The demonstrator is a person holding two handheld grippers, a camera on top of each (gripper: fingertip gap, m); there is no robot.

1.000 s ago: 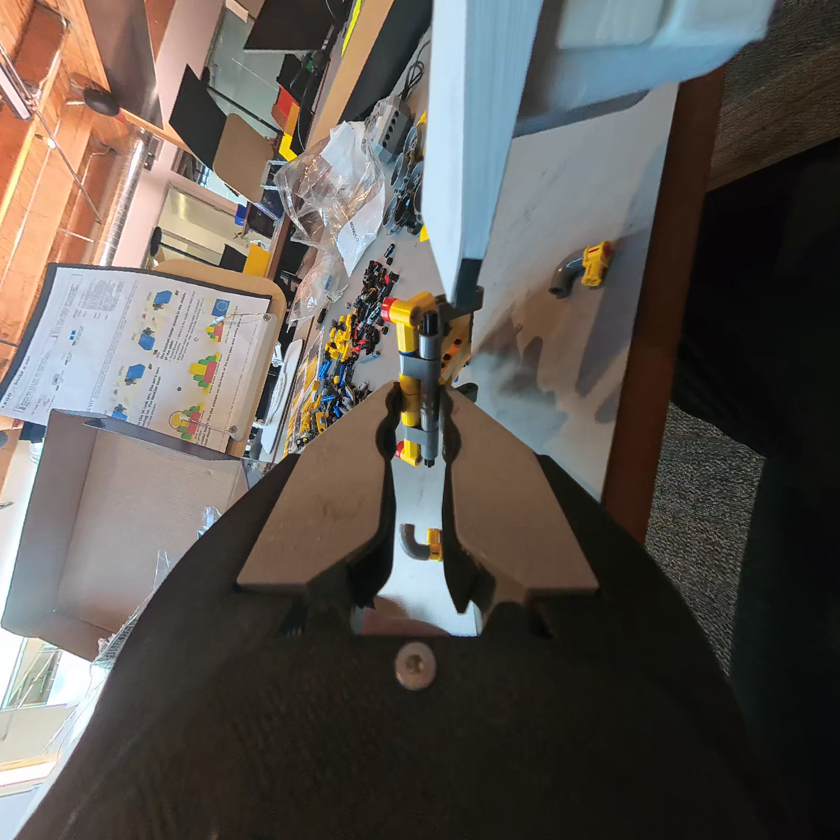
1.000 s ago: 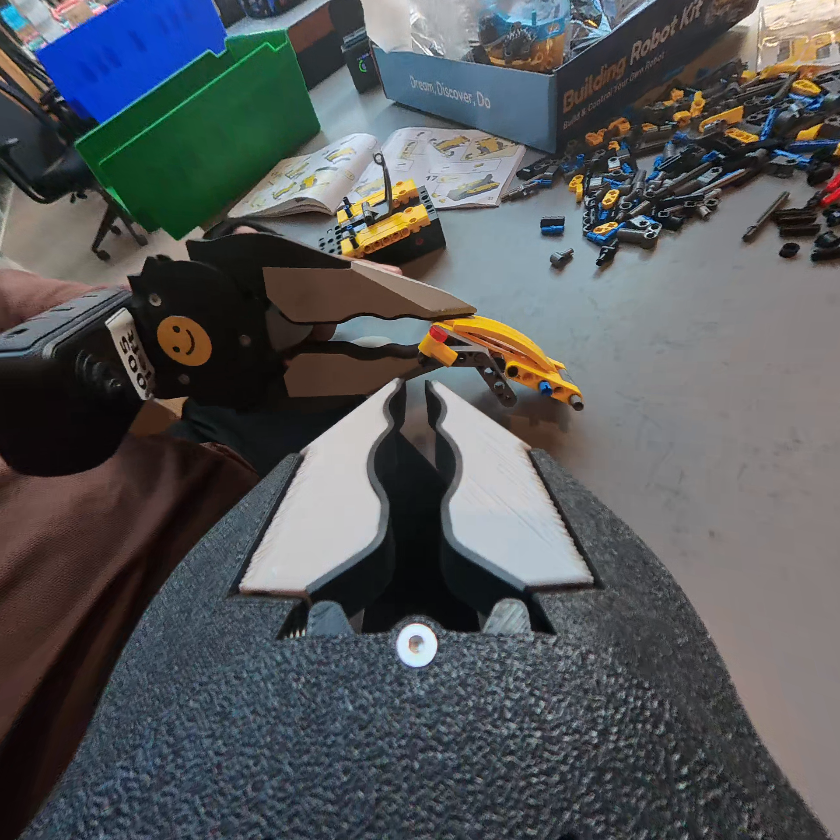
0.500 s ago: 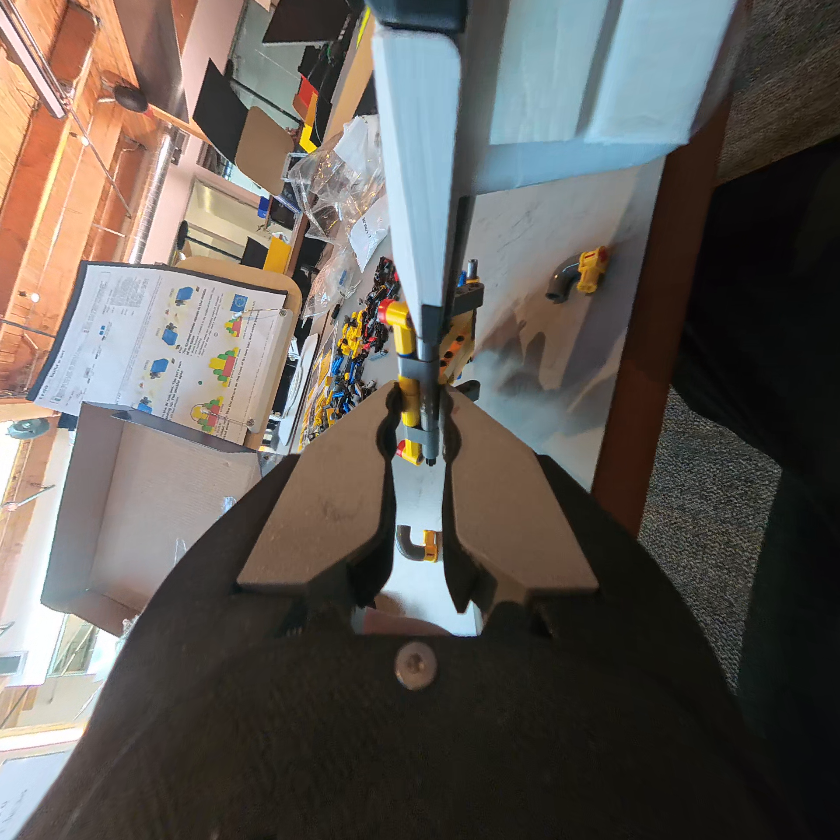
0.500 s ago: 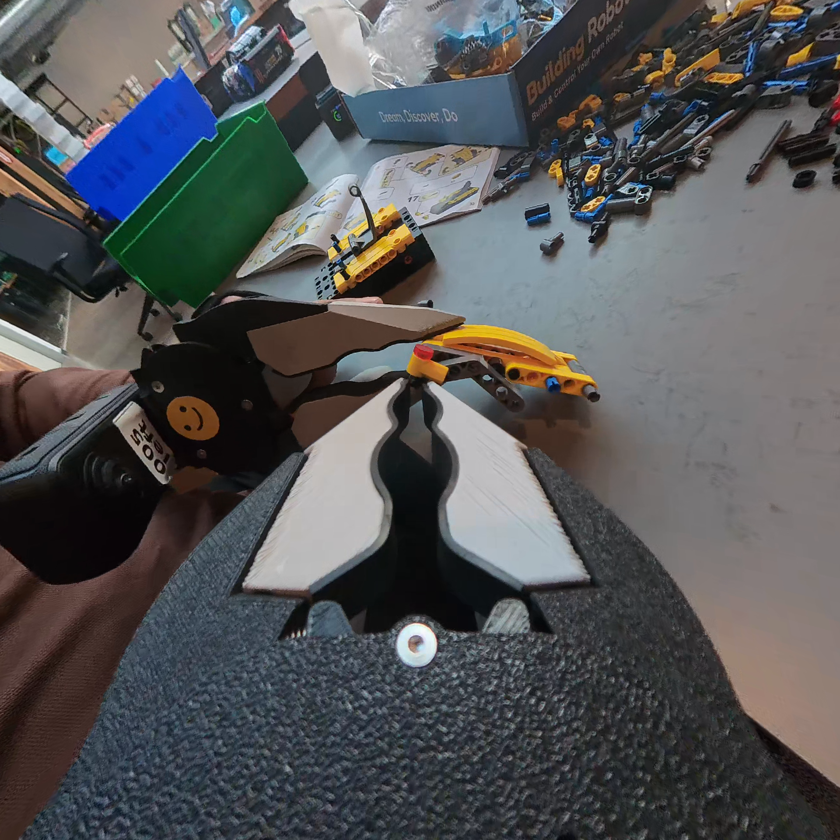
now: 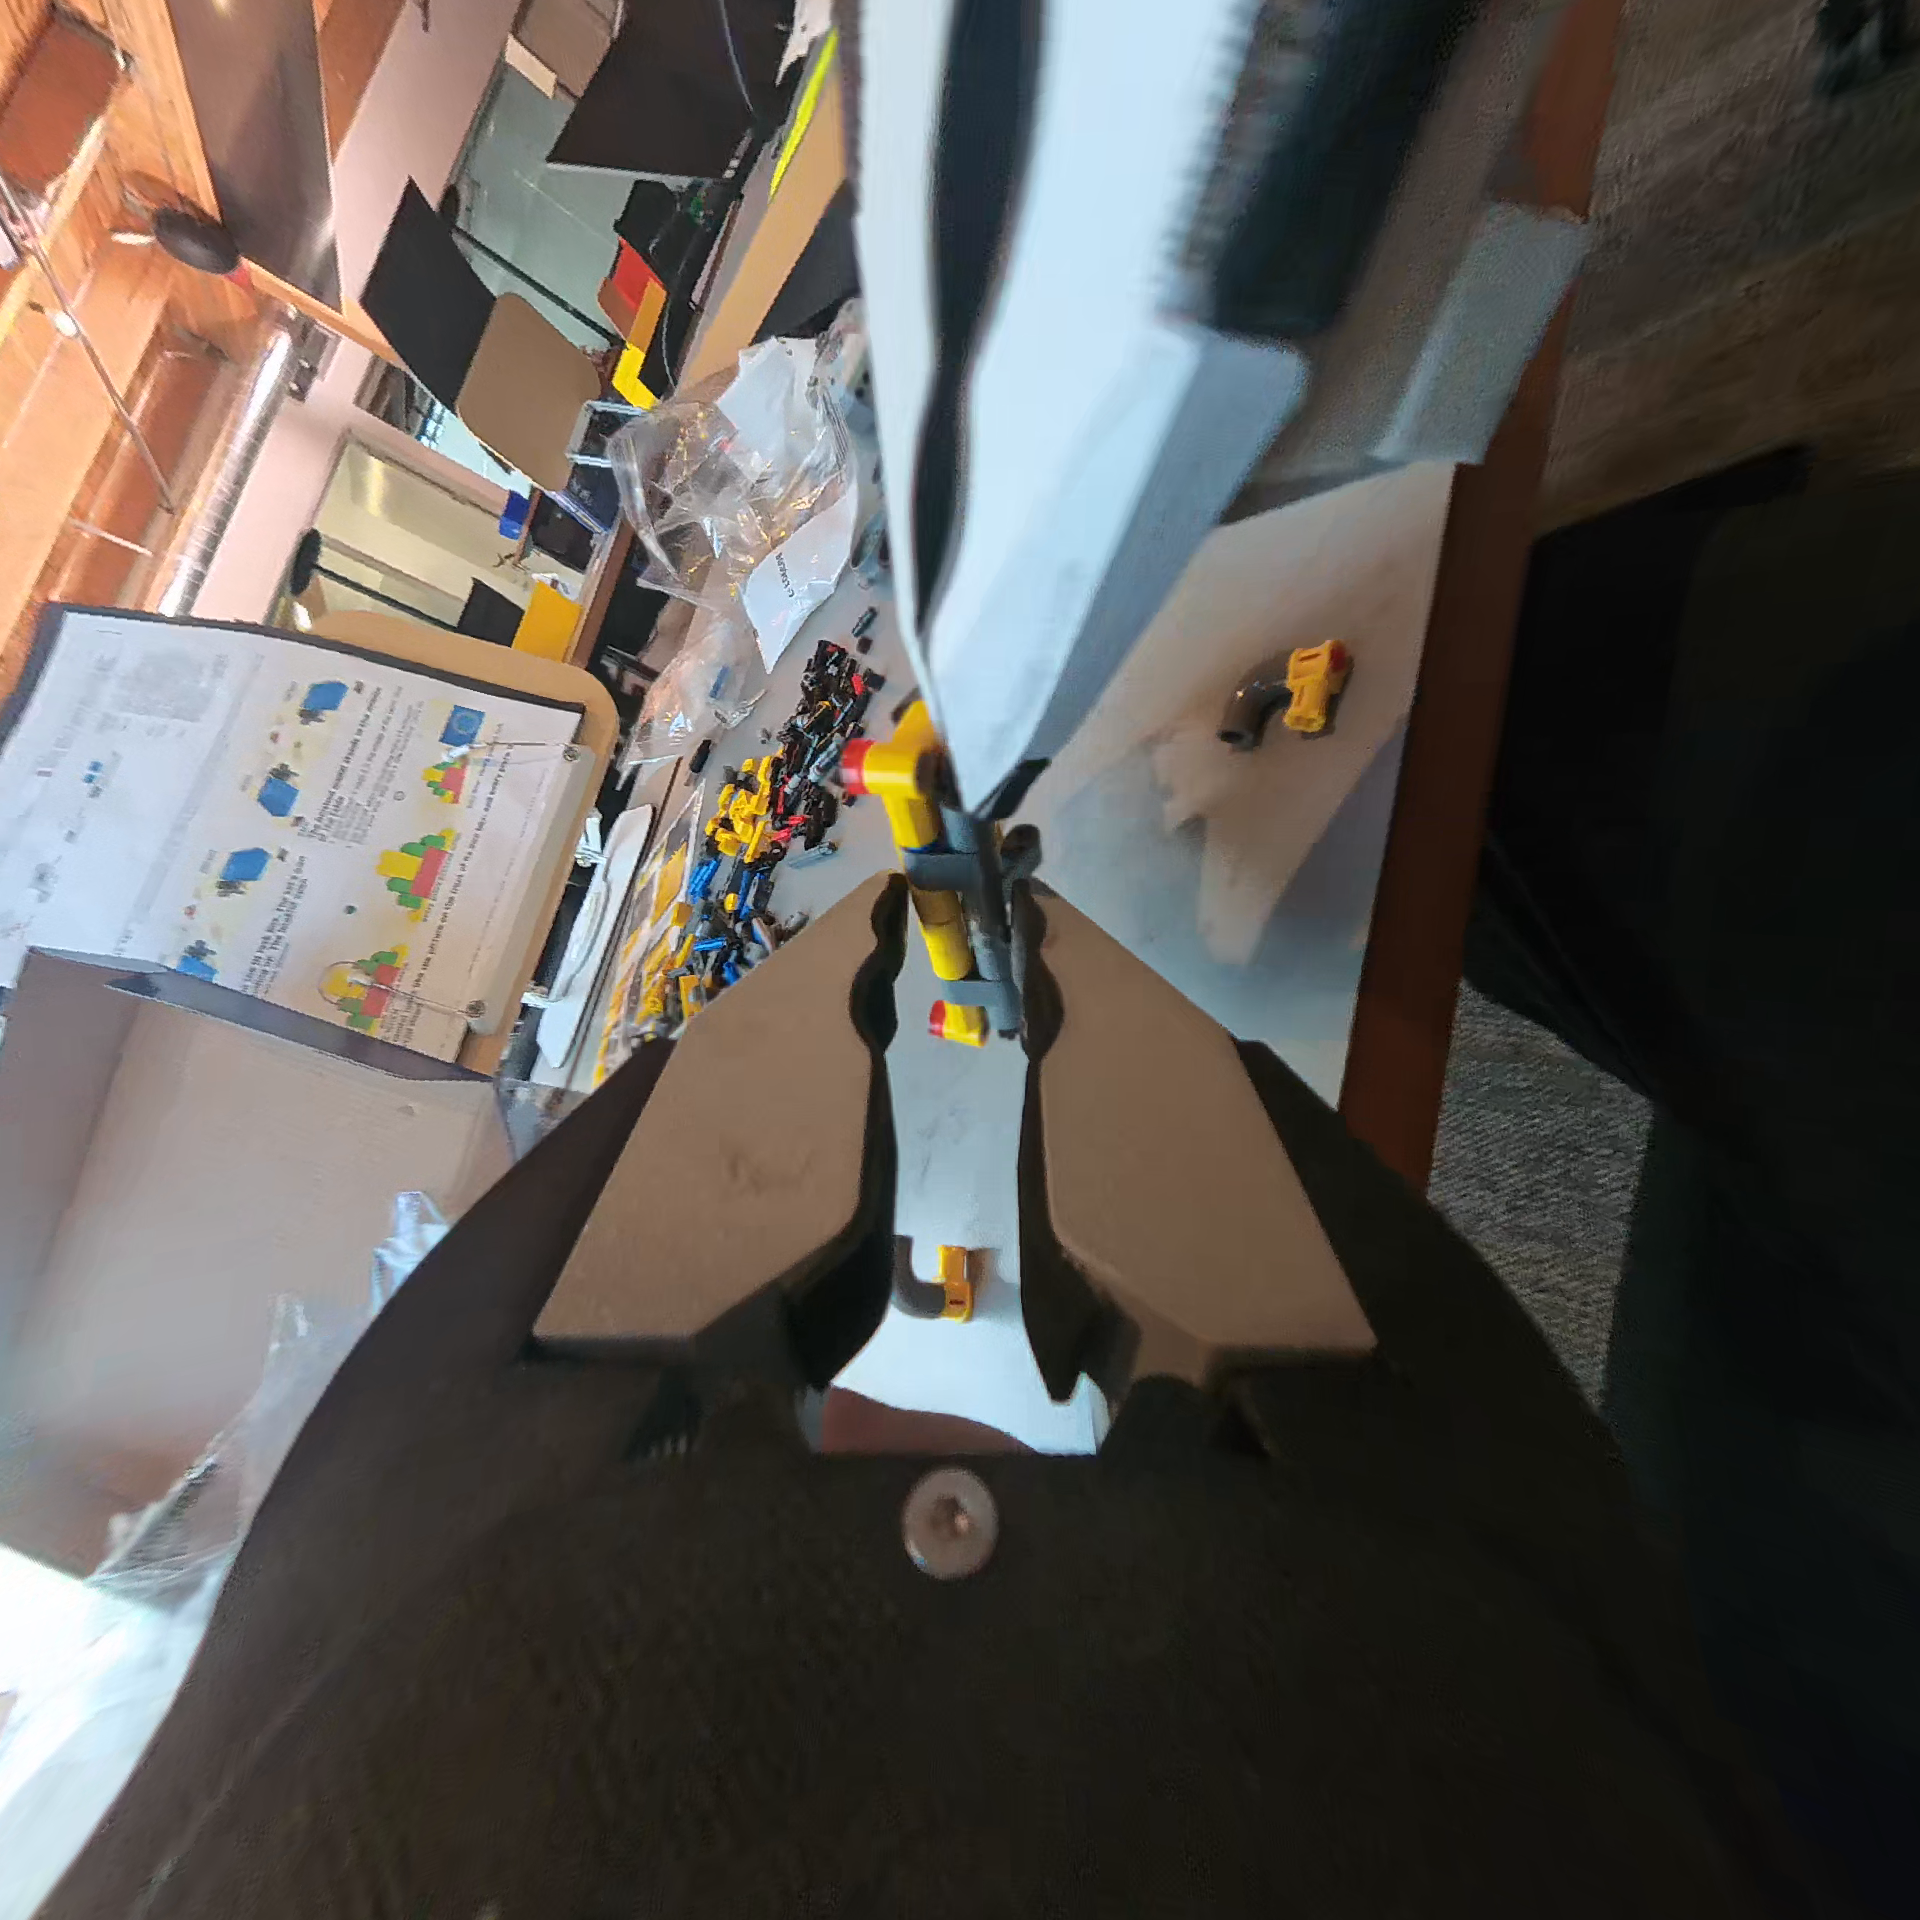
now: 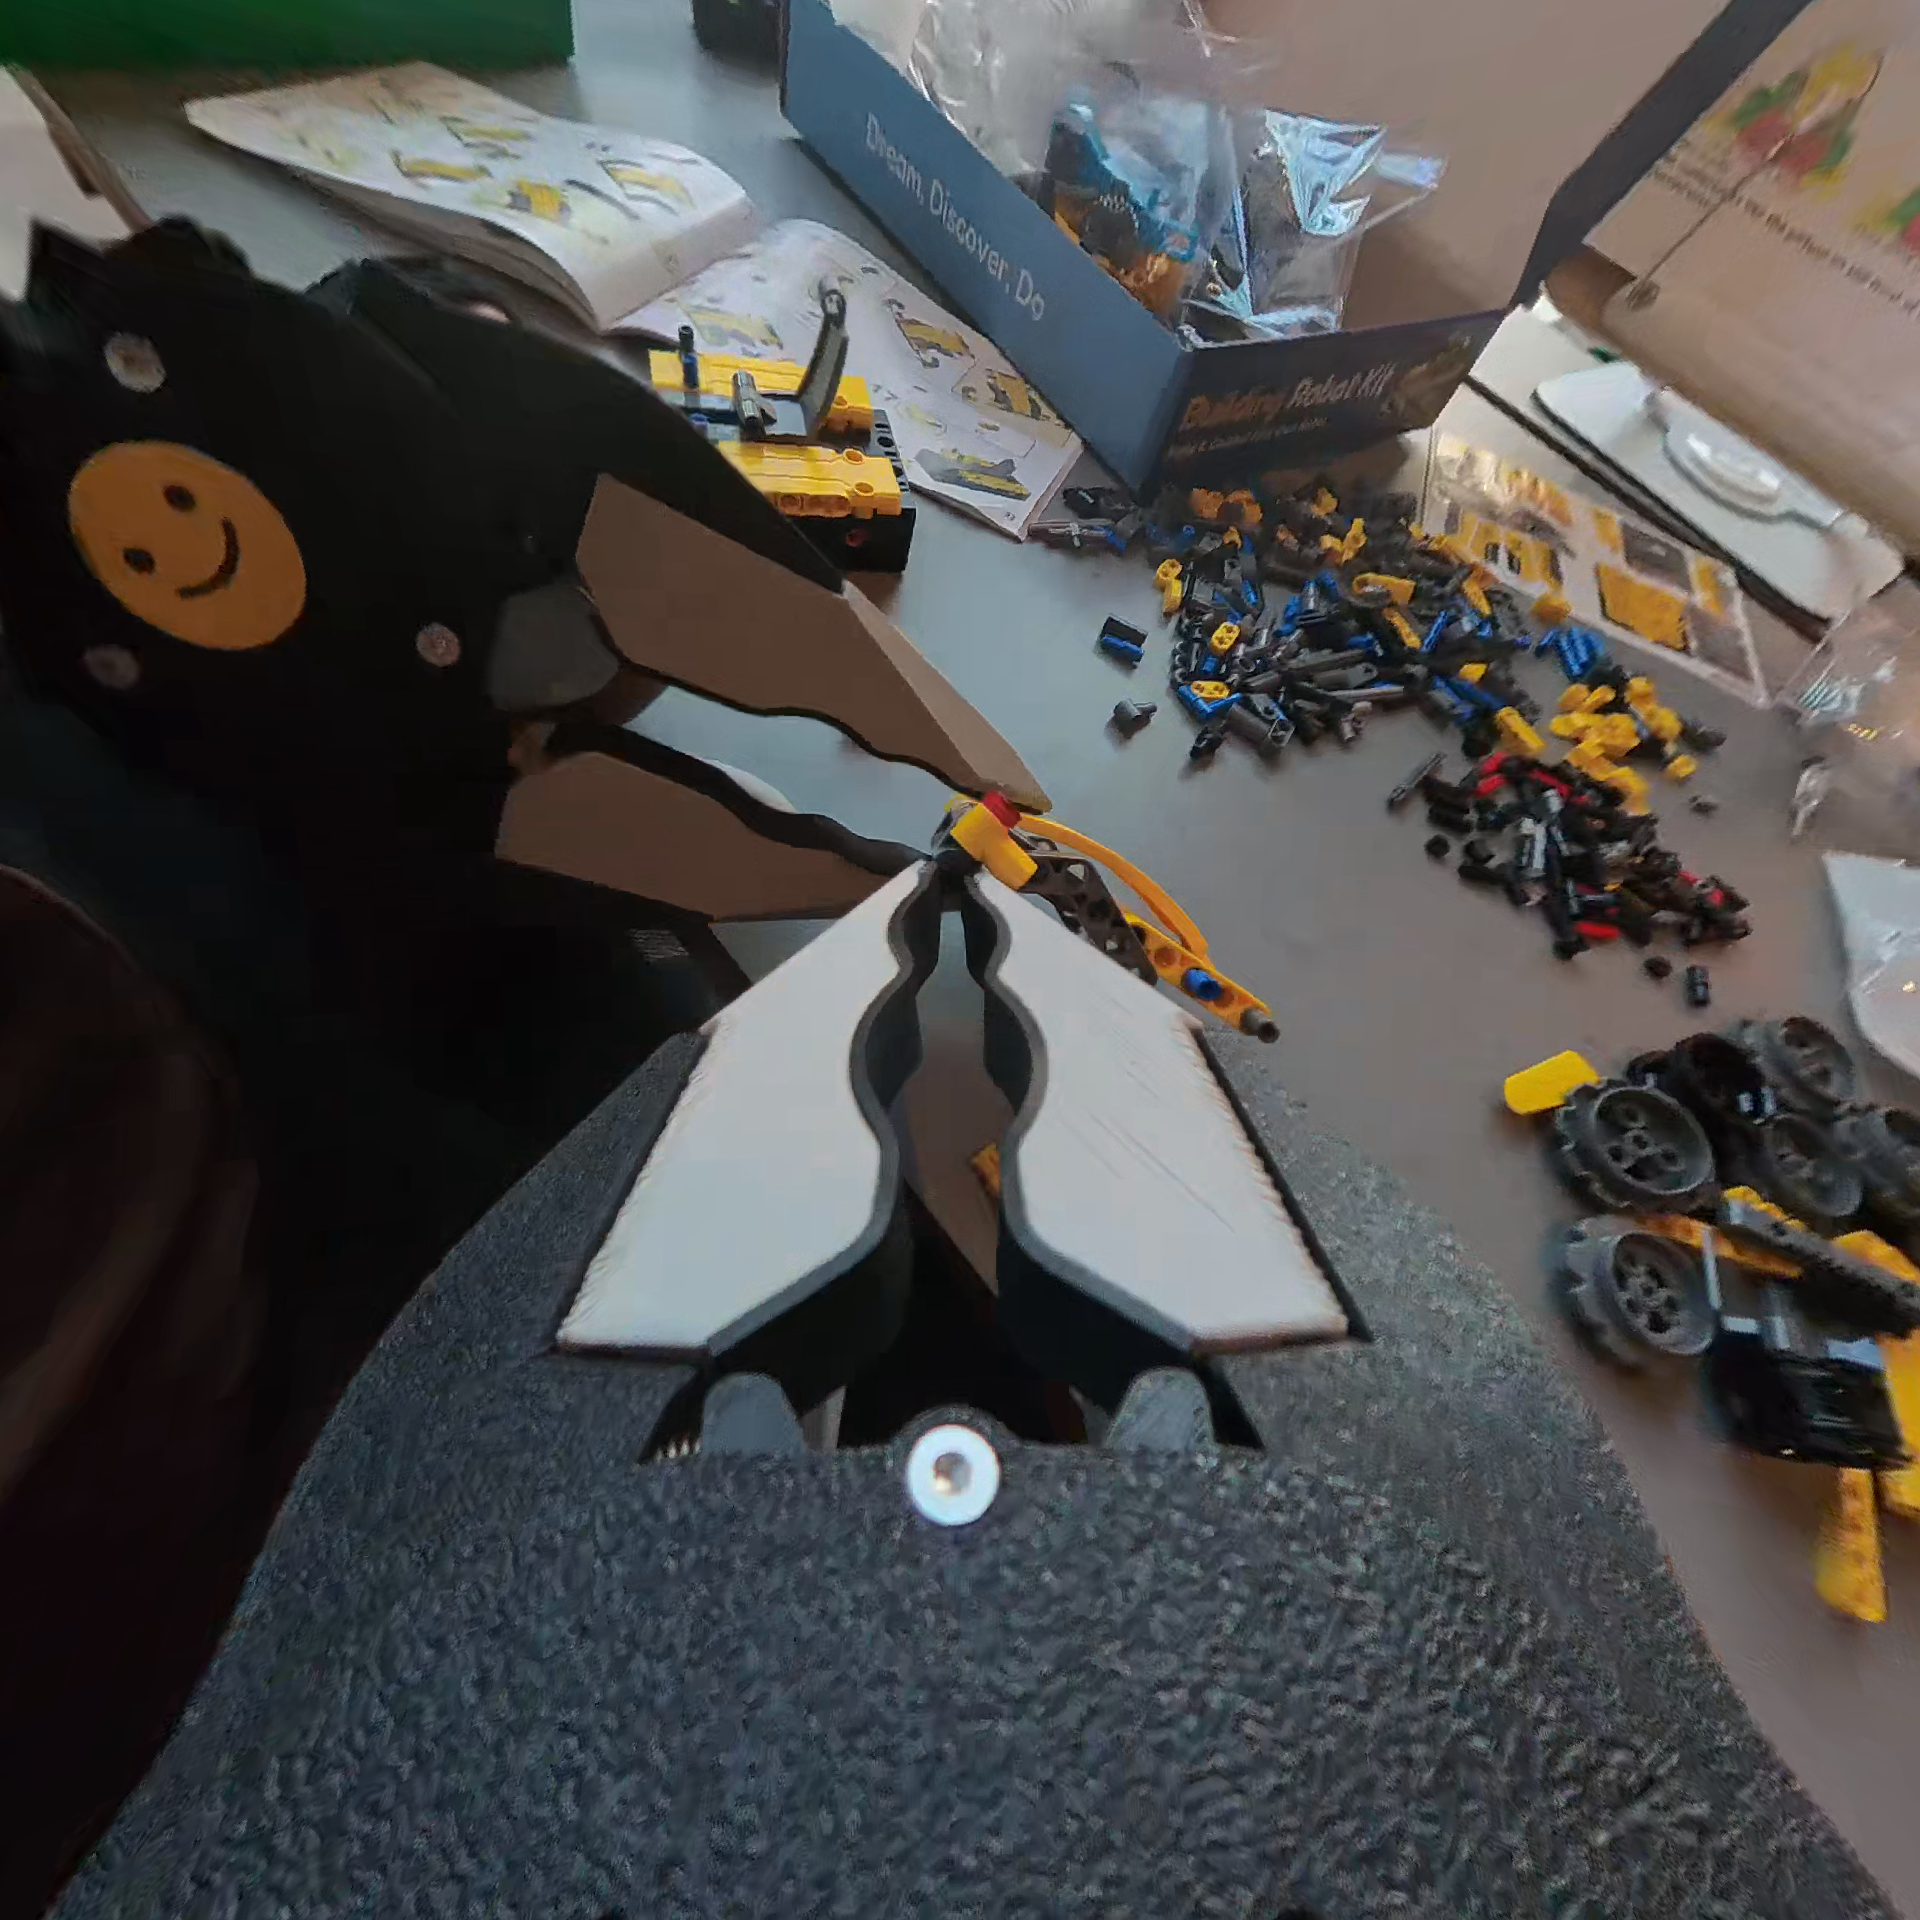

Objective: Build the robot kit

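Left wrist view: the left gripper (image 5: 961, 914) has its jaws pinched on a small yellow and grey brick assembly (image 5: 951, 883), held above the grey table (image 5: 1330, 582). The right gripper (image 5: 997, 790) comes down from above the assembly, and its pale fingertips (image 5: 1013, 717) meet the assembly's upper end beside a red-capped yellow connector; whether its jaws clamp there cannot be told from this angle. Right of the assembly, near the table's wooden edge, lies a small grey elbow piece with a yellow connector (image 5: 1283, 696). A second such piece (image 5: 935, 1283) lies on the table below the assembly, seen through the gap between the left gripper's fingers. Left of the assembly are a scatter of loose bricks (image 5: 769, 821), clear plastic bags (image 5: 727, 488) and an open cardboard box (image 5: 208, 1195).

Right wrist view: the right gripper (image 6: 951, 883) has its jaws nearly together at the tips, which sit right against the assembly (image 6: 1081, 904); a grip is not certain. The left gripper (image 6: 961, 821), black with a yellow smiley disc, clamps the assembly from the left. Behind the assembly lie an instruction booklet (image 6: 499, 187), a partly built yellow and black block (image 6: 800, 447) and a blue kit box (image 6: 1039, 270). The loose bricks (image 6: 1455, 707) spread to the right of the assembly, with a wheeled yellow and black model (image 6: 1756, 1236) nearer the camera.
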